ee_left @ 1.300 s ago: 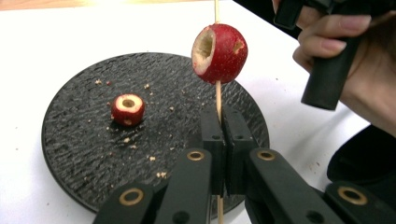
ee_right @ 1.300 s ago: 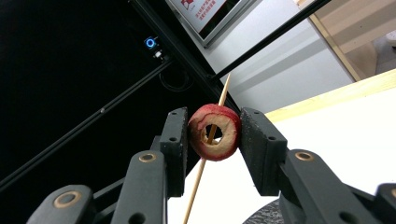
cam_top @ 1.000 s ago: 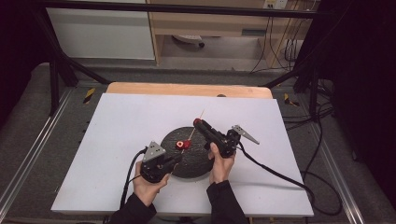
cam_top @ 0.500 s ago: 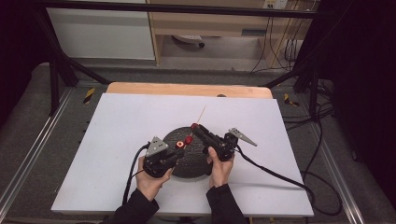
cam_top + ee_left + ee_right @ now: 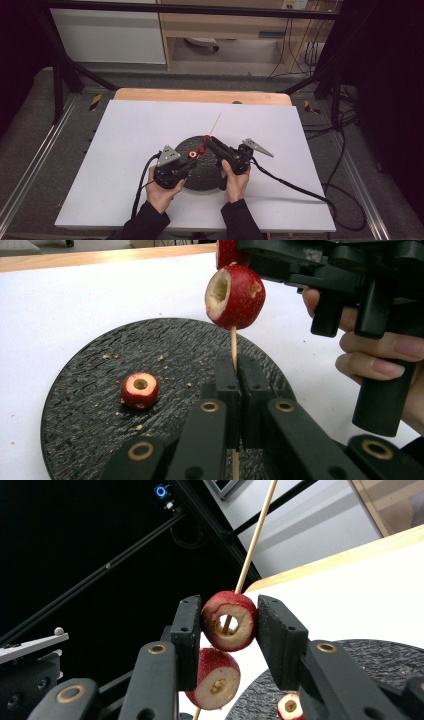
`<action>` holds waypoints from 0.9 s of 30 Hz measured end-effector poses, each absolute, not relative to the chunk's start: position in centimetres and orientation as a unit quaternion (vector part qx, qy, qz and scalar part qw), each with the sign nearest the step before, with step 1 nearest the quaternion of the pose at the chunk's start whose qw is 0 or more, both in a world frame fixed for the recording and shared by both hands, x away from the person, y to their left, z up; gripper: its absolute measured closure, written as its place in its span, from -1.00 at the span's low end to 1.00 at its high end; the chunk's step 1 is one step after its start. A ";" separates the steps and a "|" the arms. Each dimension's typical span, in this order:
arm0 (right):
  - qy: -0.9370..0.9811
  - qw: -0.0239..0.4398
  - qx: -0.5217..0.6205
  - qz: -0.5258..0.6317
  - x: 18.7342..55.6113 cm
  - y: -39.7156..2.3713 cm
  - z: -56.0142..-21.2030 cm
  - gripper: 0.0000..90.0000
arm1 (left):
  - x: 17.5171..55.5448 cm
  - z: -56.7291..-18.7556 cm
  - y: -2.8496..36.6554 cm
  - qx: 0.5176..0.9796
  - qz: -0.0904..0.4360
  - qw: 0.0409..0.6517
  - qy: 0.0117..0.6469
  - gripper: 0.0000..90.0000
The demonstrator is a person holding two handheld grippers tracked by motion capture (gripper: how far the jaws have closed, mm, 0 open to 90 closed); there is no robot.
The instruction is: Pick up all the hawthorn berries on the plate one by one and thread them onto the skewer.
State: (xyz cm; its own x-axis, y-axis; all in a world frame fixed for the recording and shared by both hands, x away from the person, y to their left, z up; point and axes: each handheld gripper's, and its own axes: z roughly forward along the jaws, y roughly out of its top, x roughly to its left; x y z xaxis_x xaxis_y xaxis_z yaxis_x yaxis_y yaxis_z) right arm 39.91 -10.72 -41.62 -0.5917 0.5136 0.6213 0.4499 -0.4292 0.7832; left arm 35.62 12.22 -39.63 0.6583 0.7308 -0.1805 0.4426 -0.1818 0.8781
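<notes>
Fruit goes onto a stick here, one piece after another. The landmark is the round black plate (image 5: pixel 202 167) in the middle of the white table (image 5: pixel 125 145).

The left gripper (image 5: pixel 235 405) sits over the near edge of the plate. Its jaws are pressed tight together on the thin wooden stick (image 5: pixel 233 347), so the stick stands steady and does not wobble. One cored red fruit (image 5: pixel 235 296) is already on the stick, above the plate.

The right gripper (image 5: pixel 229 622) comes in from the right side of the plate. Its jaws are closed on a second cored fruit (image 5: pixel 230 621) – pads on both sides, hole facing the camera – and the stick runs right through that hole. Gripping it by the sides keeps the hole free (a good way to slide it along).

One more cored fruit (image 5: pixel 140 390) lies on the plate, left of the stick, with crumbs around it – it looks like the next piece to pick up.
</notes>
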 end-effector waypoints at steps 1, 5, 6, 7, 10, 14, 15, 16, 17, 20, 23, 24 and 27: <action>0.534 0.025 0.451 0.714 39.9 -10.8 -41.6 0.32 | 35.6 -39.7 12.3 0.756 0.142 0.508 0.387 0.97; 0.545 0.030 0.450 0.707 40.0 -11.0 -41.2 0.14 | 35.4 -39.8 12.8 0.759 0.143 0.505 0.385 0.97; 0.549 0.033 0.449 0.705 40.0 -11.1 -41.1 0.10 | 35.4 -39.8 13.1 0.759 0.144 0.505 0.386 0.97; 0.553 0.034 0.449 0.701 39.9 -11.2 -41.0 0.06 | 35.4 -39.8 13.3 0.758 0.145 0.504 0.387 0.97; 0.569 0.038 0.446 0.690 40.0 -11.4 -40.7 -0.11 | 35.3 -39.8 14.0 0.758 0.146 0.504 0.388 0.97; 0.603 0.052 0.438 0.665 40.2 -11.9 -40.5 -0.36 | 35.1 -39.8 15.1 0.762 0.151 0.499 0.385 0.97; 0.608 0.050 0.437 0.661 40.2 -11.9 -40.5 -0.43 | 35.1 -39.8 15.4 0.764 0.151 0.498 0.382 0.97; 0.616 0.048 0.439 0.652 40.3 -12.0 -40.4 -0.49 | 35.0 -39.9 15.6 0.766 0.151 0.497 0.379 0.97; 0.624 0.049 0.439 0.645 40.3 -12.1 -40.3 -0.56 | 34.9 -39.9 15.9 0.770 0.153 0.493 0.375 0.96; 0.648 0.058 0.434 0.623 40.5 -12.4 -40.2 -0.69 | 34.7 -40.2 16.8 0.776 0.155 0.486 0.371 0.96; 0.671 0.061 0.431 0.600 40.6 -12.6 -40.3 -0.80 | 34.4 -40.5 17.6 0.783 0.152 0.477 0.368 0.96; 0.678 0.061 0.429 0.593 40.6 -12.7 -40.3 -0.83 | 34.3 -40.7 17.9 0.786 0.152 0.474 0.367 0.96; 0.699 0.061 0.424 0.572 40.7 -12.9 -40.3 -0.88 | 34.1 -41.1 19.0 0.791 0.147 0.465 0.370 0.96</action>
